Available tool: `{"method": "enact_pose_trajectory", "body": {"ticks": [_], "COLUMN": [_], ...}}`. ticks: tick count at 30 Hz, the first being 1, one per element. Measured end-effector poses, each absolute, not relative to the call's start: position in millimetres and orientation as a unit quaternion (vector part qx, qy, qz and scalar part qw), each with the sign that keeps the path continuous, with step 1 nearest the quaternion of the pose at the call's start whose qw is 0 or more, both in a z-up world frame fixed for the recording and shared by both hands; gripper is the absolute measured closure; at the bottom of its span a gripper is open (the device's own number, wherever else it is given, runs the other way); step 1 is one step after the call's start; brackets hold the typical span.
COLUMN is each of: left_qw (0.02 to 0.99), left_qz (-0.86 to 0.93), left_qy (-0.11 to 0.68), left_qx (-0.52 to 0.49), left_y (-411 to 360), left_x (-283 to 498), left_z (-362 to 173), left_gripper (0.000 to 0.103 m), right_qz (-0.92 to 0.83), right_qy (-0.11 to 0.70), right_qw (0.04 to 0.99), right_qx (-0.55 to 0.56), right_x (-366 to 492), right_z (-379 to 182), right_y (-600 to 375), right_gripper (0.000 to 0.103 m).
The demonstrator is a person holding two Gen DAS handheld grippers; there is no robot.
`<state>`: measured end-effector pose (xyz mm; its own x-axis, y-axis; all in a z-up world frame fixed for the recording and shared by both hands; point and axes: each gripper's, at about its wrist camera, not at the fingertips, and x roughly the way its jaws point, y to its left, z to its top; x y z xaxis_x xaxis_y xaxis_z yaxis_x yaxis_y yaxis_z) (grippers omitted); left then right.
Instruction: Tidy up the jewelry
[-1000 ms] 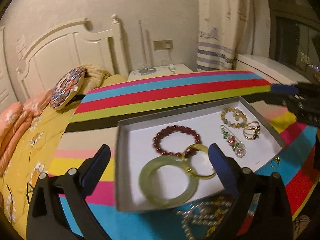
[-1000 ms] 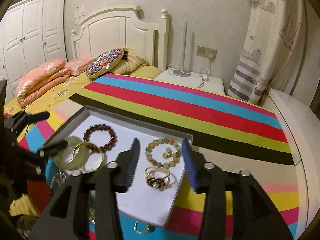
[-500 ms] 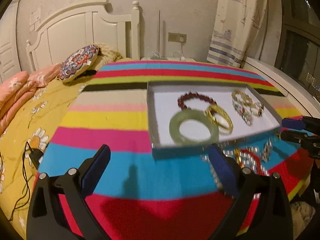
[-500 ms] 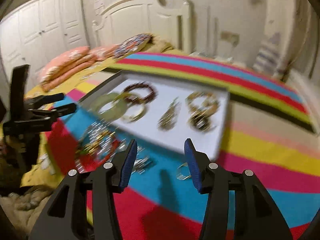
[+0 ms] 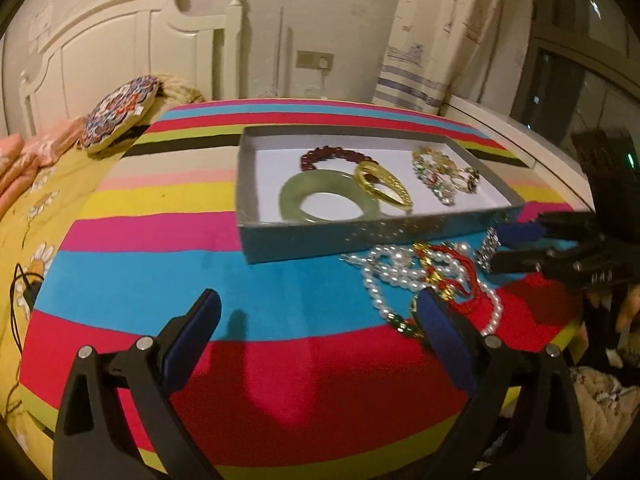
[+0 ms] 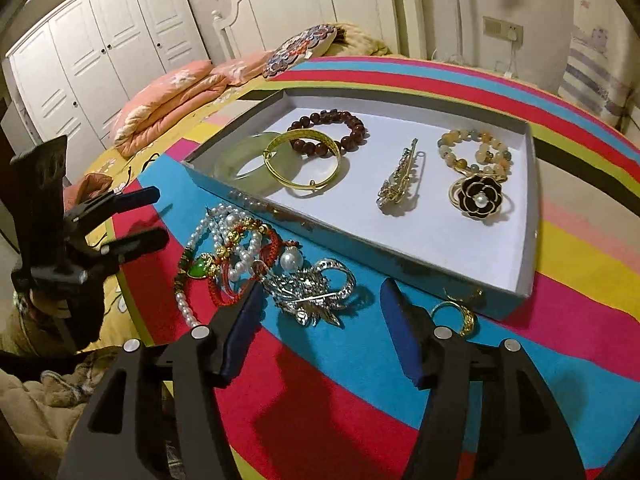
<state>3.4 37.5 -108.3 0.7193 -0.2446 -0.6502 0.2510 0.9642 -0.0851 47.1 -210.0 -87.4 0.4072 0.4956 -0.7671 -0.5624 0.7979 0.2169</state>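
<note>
Picking the silver brooch looks next: it lies on the cloth at 7 o'clock of the tray, between the right gripper fingers. Both grippers' jaws are spread, empty; close on its solid middle, clear of the pearls. The left gripper hovers apart.

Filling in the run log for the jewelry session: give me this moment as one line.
left claw: open, empty | right claw: open, above silver brooch | tray: six pieces inside | loose: pearl necklace, gold ring
</note>
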Motion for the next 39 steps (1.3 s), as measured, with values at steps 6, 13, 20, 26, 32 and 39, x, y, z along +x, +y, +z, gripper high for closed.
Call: {"method": "enact_pose_trajectory", "body": {"ticks": [6,13,20,26,32,39], "left_qw": [0.924,0.921,0.920,0.918,0.918,0.916], "left_qz": [-0.154,-0.164,-0.168,-0.173,-0.172,-0.184], "left_qy": [0.349,0.348,0.348,0.348,0.349,0.351], "left_qx": [0.031,0.062,0.070,0.077,0.077,0.068], "left_y": [22,7,2,-3,-2,-5], "left_x": [-2,-7,-8,-9,-10,-9], "left_z": [-111,-117,-117,-117,-119,-116], "left_gripper": [0.006,0.006,0.006,0.006,0.006,0.006], "right_qz": [0.336,0.334,0.278,0.255,0.272,0.263], "right_qy": [0.455,0.403,0.308,0.267,0.260,0.262], "right_qw": [0.823,0.846,0.882,0.871,0.892,0.910], "right_qx": [-0.056,-0.100,-0.223,-0.325,-0.252,-0.183], "right_x": [56,38,-15,-46,-42,-36], "right_z": [-86,-77,-64,-79,-72,-59], "right_y": [-204,-207,-203,-192,-208,-235], "right_gripper": [0.043,0.087,0.094,0.094,0.094,0.094]}}
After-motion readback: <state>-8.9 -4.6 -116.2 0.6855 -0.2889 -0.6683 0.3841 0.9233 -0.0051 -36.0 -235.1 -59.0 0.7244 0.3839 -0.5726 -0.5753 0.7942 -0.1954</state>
